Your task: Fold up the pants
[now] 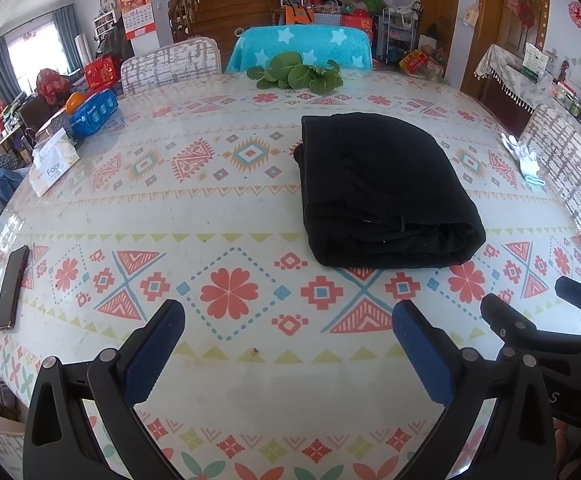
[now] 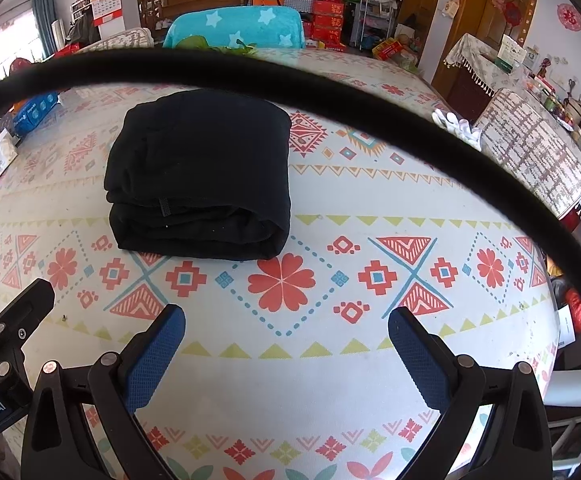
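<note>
The tabletop (image 1: 218, 208), covered in a patterned cloth, fills both views, and on it the pants (image 1: 382, 192) lie as a compact black bundle, several layers thick, with the stacked fold edges facing the cameras and a rounded fold on its right side. It sits toward the middle of the tabletop, well apart from the greens (image 1: 298, 72) at the far edge, the tissue box (image 1: 52, 164) and phone (image 1: 12, 288) on the left, and the white gloves (image 1: 524, 158) on the right. Judging by this, the folding looks finished or nearly so, and the step in hand is a last check and tidy. To do that well, any touch should be light: press down on the top layer to flatten it rather than pinching a single edge, since lifting one layer would likely drag the stack open. The near edges look slightly uneven, the upper layers set back from the lower, so a gentle nudge from both sides at once would square them without shifting the bundle. The left claw (image 1: 288, 320) is spread wide and holds nothing, hovering over bare tabletop near the front edge, short of the pants. The right claw (image 2: 286, 324) is likewise wide and empty, beside the left one and also short of the bundle. A dark cable (image 2: 330, 80) arcs across the right view in front of the pants; it should be kept from snagging the fabric.
</note>
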`<state>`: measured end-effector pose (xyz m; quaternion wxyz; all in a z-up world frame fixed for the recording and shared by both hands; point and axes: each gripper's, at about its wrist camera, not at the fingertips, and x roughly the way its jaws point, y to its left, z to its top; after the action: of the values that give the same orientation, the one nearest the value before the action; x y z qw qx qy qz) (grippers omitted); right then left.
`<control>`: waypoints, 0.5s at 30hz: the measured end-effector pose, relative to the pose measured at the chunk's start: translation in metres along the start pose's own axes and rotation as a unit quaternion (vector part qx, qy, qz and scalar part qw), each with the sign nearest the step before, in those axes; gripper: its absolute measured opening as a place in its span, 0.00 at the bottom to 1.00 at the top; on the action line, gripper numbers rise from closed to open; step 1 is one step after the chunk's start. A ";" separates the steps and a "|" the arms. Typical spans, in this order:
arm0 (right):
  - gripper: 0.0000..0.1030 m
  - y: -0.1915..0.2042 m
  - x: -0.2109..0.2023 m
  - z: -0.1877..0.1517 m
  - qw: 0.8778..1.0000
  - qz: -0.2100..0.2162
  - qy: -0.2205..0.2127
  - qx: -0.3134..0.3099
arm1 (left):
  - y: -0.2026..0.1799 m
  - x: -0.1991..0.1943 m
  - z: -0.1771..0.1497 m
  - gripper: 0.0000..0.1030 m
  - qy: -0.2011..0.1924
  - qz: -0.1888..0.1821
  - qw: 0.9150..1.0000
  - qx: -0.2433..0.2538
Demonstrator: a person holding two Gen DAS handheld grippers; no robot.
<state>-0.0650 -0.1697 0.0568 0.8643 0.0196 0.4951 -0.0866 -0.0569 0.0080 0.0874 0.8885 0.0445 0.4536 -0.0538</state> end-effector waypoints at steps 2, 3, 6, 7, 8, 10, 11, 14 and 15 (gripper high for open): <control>1.00 0.000 0.001 -0.001 1.000 0.001 0.001 0.000 | 0.000 0.001 -0.001 1.00 0.003 0.000 1.000 -0.002; 1.00 0.001 0.001 -0.001 1.000 0.001 0.002 -0.001 | 0.001 0.002 -0.001 1.00 0.005 0.000 1.000 -0.002; 1.00 0.001 0.002 -0.002 1.000 0.002 0.003 -0.003 | 0.000 0.004 -0.002 1.00 0.009 -0.001 1.000 -0.004; 1.00 0.001 0.002 -0.002 1.000 0.002 0.004 -0.003 | 0.000 0.005 -0.002 1.00 0.010 -0.001 1.000 -0.003; 1.00 0.001 0.003 -0.002 1.000 0.002 0.005 -0.003 | 0.000 0.005 -0.002 1.00 0.012 -0.001 1.000 -0.003; 1.00 0.000 0.004 -0.003 1.000 0.003 0.006 -0.002 | -0.001 0.006 -0.003 1.00 0.014 -0.001 1.000 -0.002; 1.00 0.000 0.004 -0.003 1.000 0.003 0.007 -0.002 | -0.002 0.006 -0.004 1.00 0.014 -0.001 1.000 -0.002; 1.00 0.000 0.006 -0.004 1.000 0.004 0.008 -0.003 | -0.003 0.006 -0.004 1.00 0.013 -0.005 1.000 -0.002; 1.00 -0.001 0.006 -0.004 1.000 0.004 0.009 -0.003 | -0.002 0.006 -0.003 1.00 0.012 -0.010 1.000 -0.004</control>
<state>-0.0652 -0.1706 0.0495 0.8604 0.0194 0.5028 -0.0813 -0.0563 0.0056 0.0805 0.8825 0.0368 0.4650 -0.0600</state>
